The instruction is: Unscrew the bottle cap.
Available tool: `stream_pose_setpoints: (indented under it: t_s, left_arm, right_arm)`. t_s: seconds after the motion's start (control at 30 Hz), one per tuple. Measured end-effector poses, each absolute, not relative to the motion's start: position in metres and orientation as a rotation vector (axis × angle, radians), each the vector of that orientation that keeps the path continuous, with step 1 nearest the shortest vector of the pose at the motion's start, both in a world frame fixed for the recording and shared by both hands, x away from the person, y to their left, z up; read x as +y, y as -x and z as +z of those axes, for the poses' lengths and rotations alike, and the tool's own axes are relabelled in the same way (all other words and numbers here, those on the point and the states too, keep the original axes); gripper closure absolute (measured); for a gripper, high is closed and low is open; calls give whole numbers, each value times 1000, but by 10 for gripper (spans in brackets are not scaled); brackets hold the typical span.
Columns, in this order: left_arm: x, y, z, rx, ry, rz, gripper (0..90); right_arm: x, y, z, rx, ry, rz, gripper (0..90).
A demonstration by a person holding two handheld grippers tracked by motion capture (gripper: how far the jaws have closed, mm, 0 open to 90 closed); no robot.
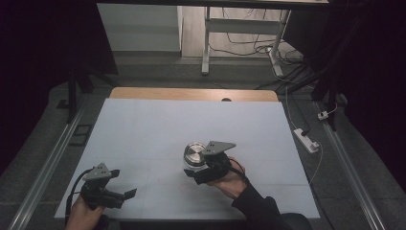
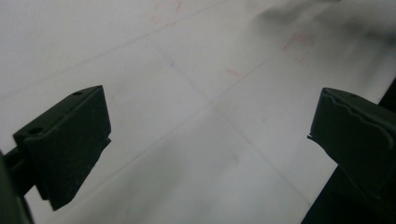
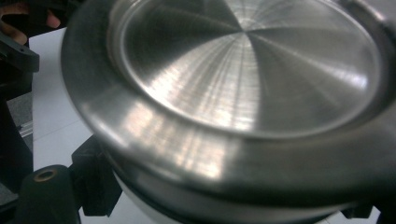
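The right gripper (image 1: 200, 168) is sitting near the middle of the white table (image 1: 143, 129), a bit toward the near edge, and it is clamping a round metal lid (image 1: 194, 154), or a lidded container; hard to say which. In the right gripper view the lid (image 3: 243, 84) is looming very close, brushed steel with a raised rim, tilted, with a pale band under the rim that may be a white body. One black jaw is showing at the lower left against its side; the other jaw is mostly hidden, so the grip is judged from closeness, not seen in full.

The left gripper (image 1: 122, 194) is hanging near the table's near left corner, jaws spread wide, holding nothing. The left gripper view is showing both jaws well apart over bare table (image 2: 196, 121) with faint lines and reddish marks.

Risks, as judgement:
- Smooth curved metal, jaws biting on the side only: it is likely slipping or rotating if lifted fast.
- It is already looking tilted, so any contents could be spilling; contents not visible.
- If the lid is loose on a body, pulling may be separating them unexpectedly.
- The left gripper is well apart, so giving no support if the thing drops.
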State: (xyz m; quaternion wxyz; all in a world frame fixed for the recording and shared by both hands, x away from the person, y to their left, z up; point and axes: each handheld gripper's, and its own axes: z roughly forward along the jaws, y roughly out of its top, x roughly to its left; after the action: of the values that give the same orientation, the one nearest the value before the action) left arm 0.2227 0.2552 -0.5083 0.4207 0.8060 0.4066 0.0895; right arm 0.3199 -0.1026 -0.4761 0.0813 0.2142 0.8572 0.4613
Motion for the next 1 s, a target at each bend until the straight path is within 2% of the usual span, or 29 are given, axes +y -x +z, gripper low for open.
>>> stream_pose_setpoints:
  t_s: [0.3,0.5,0.7,1.0]
  left_arm:
    - [236,-245,-492,872,-1996,200,0]
    - [219,-263,-479,824,-2033,179,6]
    - [202,-278,-462,699,-2056,181,0]
    - [174,-306,-452,496,-2067,74,0]
  right_arm:
    - [-103,-319,-475,2564,-627,1383,148]
    - [-103,-319,-474,2565,-612,1388,148]
    - [-103,-319,-474,2571,-598,1394,148]
    - [-101,-316,-474,2601,-534,1392,148]
